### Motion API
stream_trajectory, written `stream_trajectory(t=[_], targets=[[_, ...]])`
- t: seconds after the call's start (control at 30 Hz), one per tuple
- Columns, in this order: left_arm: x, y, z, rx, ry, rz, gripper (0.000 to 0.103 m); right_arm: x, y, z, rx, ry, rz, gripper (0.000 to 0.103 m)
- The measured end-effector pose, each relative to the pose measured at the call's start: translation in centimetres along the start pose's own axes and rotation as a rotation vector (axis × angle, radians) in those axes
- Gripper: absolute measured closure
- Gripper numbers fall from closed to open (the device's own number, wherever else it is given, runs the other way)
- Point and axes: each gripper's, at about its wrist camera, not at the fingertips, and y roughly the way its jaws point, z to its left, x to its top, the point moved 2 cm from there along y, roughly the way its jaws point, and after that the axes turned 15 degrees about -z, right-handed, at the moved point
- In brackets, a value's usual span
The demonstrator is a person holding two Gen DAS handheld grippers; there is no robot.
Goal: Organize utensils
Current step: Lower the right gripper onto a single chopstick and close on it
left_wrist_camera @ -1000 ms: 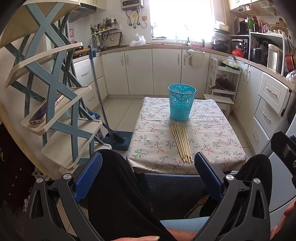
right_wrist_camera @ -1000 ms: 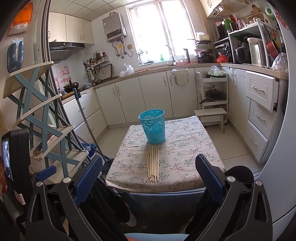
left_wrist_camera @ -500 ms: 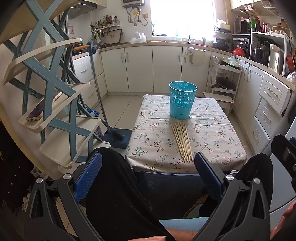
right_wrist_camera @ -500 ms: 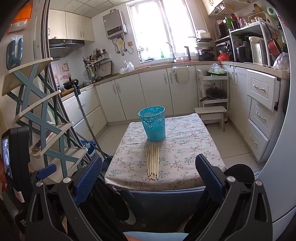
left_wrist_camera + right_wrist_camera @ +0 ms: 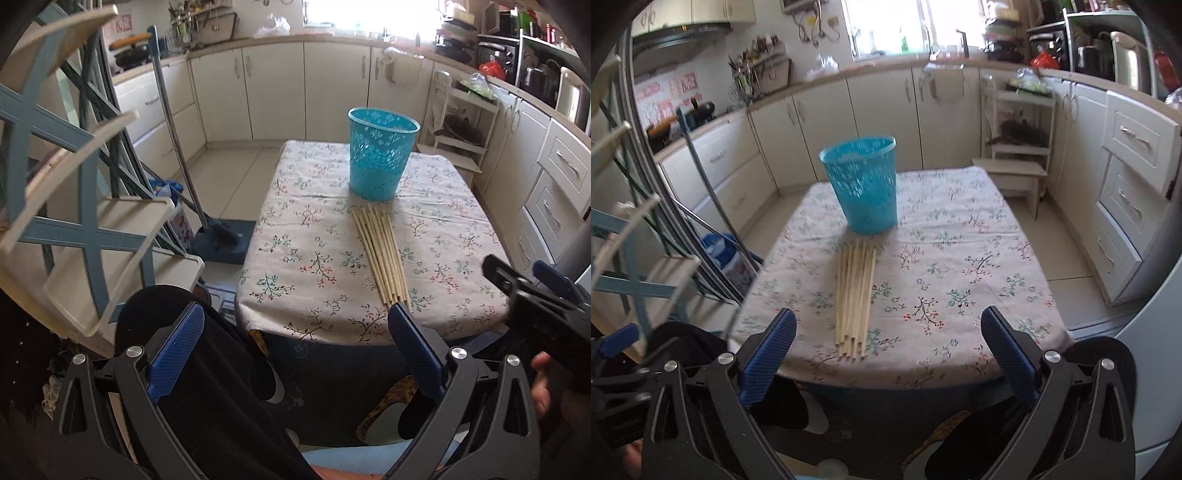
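Observation:
Several wooden chopsticks [image 5: 380, 254] [image 5: 855, 295] lie side by side on the small table's floral cloth [image 5: 310, 236] [image 5: 960, 266], pointing at a perforated blue plastic basket [image 5: 380, 153] [image 5: 862, 184] that stands upright behind them. My left gripper [image 5: 295, 339] is open, below and in front of the table's near edge, with nothing between its fingers. My right gripper [image 5: 886, 343] is also open and empty, just before the near ends of the chopsticks. In the left wrist view the right gripper's body [image 5: 535, 295] and a hand show at the right edge.
A blue and cream tiered rack [image 5: 74, 221] stands left of the table, with a mop or broom [image 5: 184, 166] leaning beside it. White kitchen cabinets [image 5: 879, 110] line the back and right. A person's dark-clothed legs [image 5: 207, 387] are below the grippers.
Both grippers have moved forward and tipped down toward the table; the chopsticks and basket look larger and nearer. Nothing on the table has moved.

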Motion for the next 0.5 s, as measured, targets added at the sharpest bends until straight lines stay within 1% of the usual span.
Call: stream_trajectory(t=[0.03, 0.07, 0.1, 0.13, 0.2, 0.27, 0.3, 0.4, 0.47, 0.5], targets=[[-0.1, 0.7, 0.0, 0.004, -0.003, 0.008, 0.007, -0.3, 1.5, -0.2, 0.005, -0.005, 0.015, 0.009], [-0.1, 1.8, 0.1, 0.006, -0.008, 0.024, 0.007, -0.6, 3.3, -0.3, 0.007, -0.014, 0.032, 0.016], [-0.2, 2.7, 0.2, 0.005, -0.013, 0.040, 0.007, -1.1, 5.1, -0.4, 0.007, -0.020, 0.054, 0.026], [-0.3, 3.4, 0.2, 0.006, -0.018, 0.051, 0.007, -1.4, 6.6, -0.6, 0.010, -0.019, 0.077, 0.029], [-0.4, 5.4, 0.3, 0.004, -0.033, 0.084, 0.007, -2.2, 9.9, -0.9, 0.022, -0.008, 0.127, 0.046], [-0.5, 6.7, 0.1, -0.001, -0.042, 0.106, 0.007, -2.6, 12.3, -1.1, 0.024, 0.004, 0.159, 0.056], [-0.5, 7.5, 0.1, -0.004, -0.045, 0.119, 0.007, -2.7, 13.3, -1.1, 0.029, 0.009, 0.168, 0.059], [-0.5, 9.6, -0.2, -0.012, -0.058, 0.151, 0.007, -2.7, 15.8, -0.5, 0.050, 0.008, 0.182, 0.066], [-0.5, 10.5, -0.4, -0.016, -0.065, 0.164, 0.007, -2.8, 17.2, -0.1, 0.070, 0.012, 0.194, 0.067], [-0.4, 11.3, -0.6, -0.017, -0.067, 0.172, 0.007, -2.9, 17.9, 0.1, 0.073, 0.010, 0.202, 0.070]])
